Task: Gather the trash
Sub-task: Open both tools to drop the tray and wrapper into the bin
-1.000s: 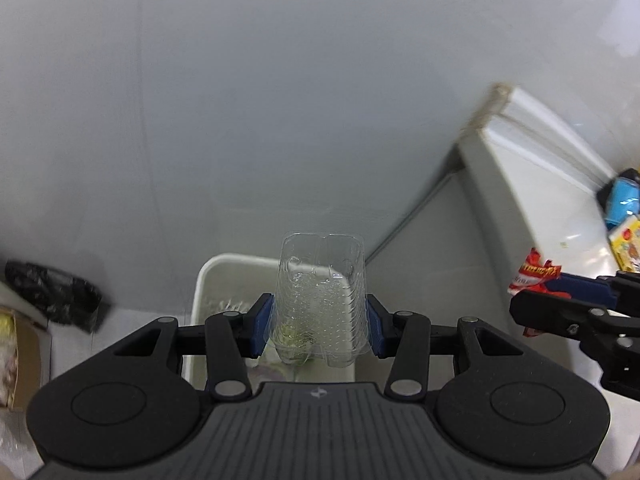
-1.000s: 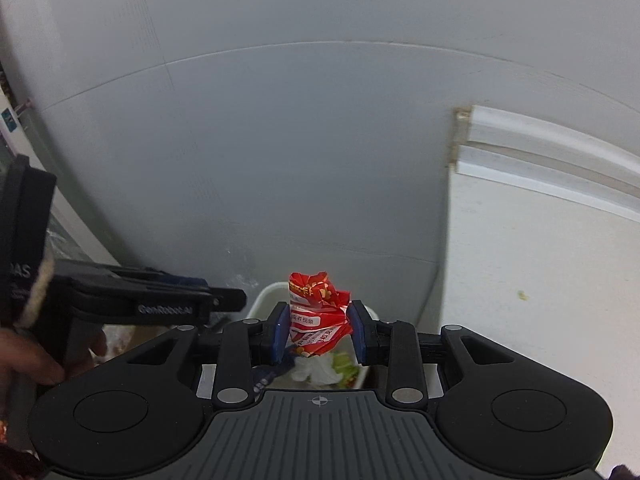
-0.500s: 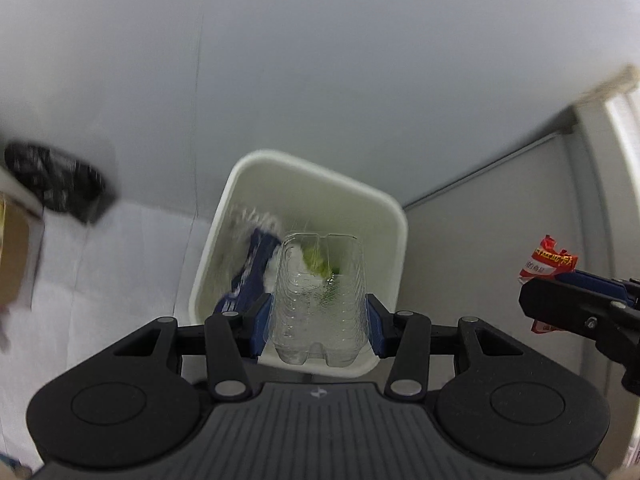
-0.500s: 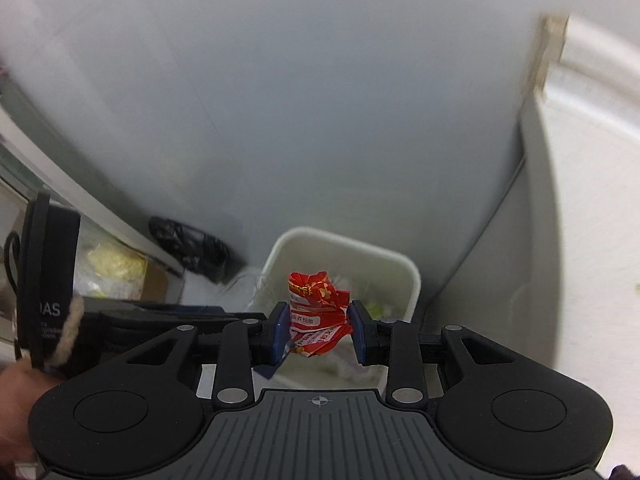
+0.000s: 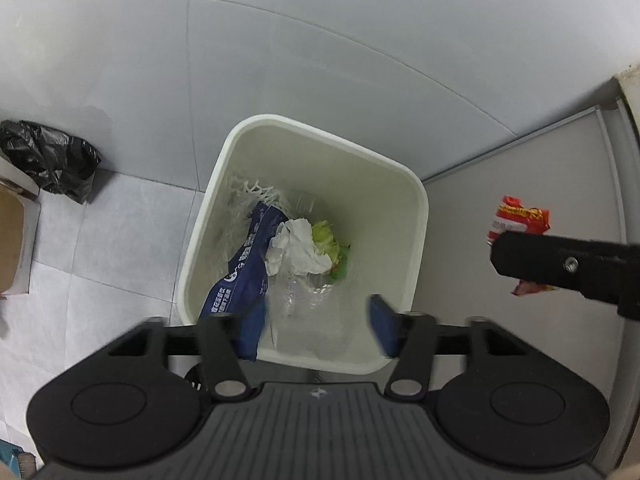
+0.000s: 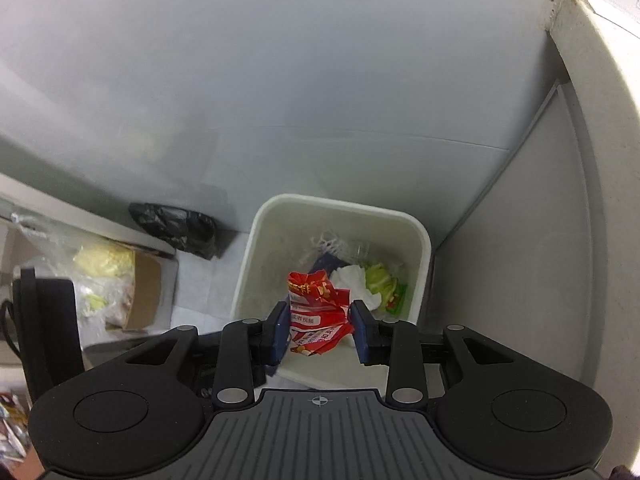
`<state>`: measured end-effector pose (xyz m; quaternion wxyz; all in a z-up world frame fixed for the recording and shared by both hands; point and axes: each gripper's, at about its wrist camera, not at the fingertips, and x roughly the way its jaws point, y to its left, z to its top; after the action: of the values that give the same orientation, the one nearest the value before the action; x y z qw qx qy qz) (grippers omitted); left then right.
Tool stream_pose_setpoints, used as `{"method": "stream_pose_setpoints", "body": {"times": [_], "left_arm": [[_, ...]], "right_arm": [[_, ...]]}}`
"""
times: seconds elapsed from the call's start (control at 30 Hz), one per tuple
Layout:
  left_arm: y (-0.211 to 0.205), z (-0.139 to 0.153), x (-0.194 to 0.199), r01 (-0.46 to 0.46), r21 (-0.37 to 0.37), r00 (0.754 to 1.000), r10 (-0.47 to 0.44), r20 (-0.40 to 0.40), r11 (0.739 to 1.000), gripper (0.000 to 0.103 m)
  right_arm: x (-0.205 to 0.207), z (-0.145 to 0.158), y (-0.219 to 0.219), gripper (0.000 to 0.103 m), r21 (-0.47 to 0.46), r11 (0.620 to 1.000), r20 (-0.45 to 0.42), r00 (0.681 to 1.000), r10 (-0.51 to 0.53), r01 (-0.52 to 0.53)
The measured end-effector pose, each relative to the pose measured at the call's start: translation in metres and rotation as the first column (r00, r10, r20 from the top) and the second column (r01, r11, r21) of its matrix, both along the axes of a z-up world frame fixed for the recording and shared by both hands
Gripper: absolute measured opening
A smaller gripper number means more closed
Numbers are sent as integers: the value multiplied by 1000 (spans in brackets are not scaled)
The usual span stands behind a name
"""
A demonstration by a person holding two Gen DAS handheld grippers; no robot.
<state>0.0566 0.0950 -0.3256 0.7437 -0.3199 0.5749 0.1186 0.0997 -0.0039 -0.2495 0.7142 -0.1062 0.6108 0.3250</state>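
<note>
The clear plastic container (image 5: 308,312), clamped a second ago, has slipped free and drops blurred into the white bin (image 5: 416,216) as the left gripper (image 5: 320,318) opens over it. Alongside, the right gripper (image 6: 320,330), loosening, pinches a red snack wrapper (image 6: 316,312) above tissue (image 5: 296,248) and lettuce (image 5: 330,244).

Setting: a utility corner indoors, likely a home or small kitchen area; the exact room cannot be told.
Walls: plain grey panels (image 5: 360,60) meeting at a corner.
Floor: pale tiles (image 5: 100,240).
Bin: white waste bin (image 5: 418,216) with lettuce scraps (image 5: 326,240) and tissue.
Clutter: black bag (image 5: 48,160), cardboard box (image 5: 16,244).
Right: white appliance (image 6: 608,128).
</note>
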Motion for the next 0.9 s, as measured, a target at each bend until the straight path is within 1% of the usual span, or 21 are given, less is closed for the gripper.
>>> {"method": "stream_pose_setpoints", "body": {"times": [0.03,0.1,0.17,0.33,0.57,0.63,0.7,0.9], "left_arm": [[-1,1,0,3,9,1000,-3,2,1000,69],[-2,5,1,14,15,1000,-14,0,1000,70],[-1,5,2,18,15,1000,-18,-11,1000,77],[-2,4,0,16,10,1000,-16,-19,1000,79],[0,6,-1,-1,3,1000,1,-4,1000,82],[1,7,-2,-7,3,1000,7,1,1000,83],[1,9,-2,-12,3,1000,12,4,1000,84],[-3,21,-1,7,23,1000,-7,14,1000,86]], "right_arm": [[1,-1,0,37,0,1000,-5,1000,-5,5],[3,1,0,57,3,1000,0,1000,-13,13],[4,3,-2,66,13,1000,7,1000,-18,18],[10,7,-6,68,22,999,1,1000,-28,28],[10,12,-4,68,20,999,3,999,-33,33],[9,8,0,68,30,999,7,999,-35,34],[7,11,-1,72,38,999,20,999,-32,31],[2,29,-8,75,73,997,79,997,-27,21]]}}
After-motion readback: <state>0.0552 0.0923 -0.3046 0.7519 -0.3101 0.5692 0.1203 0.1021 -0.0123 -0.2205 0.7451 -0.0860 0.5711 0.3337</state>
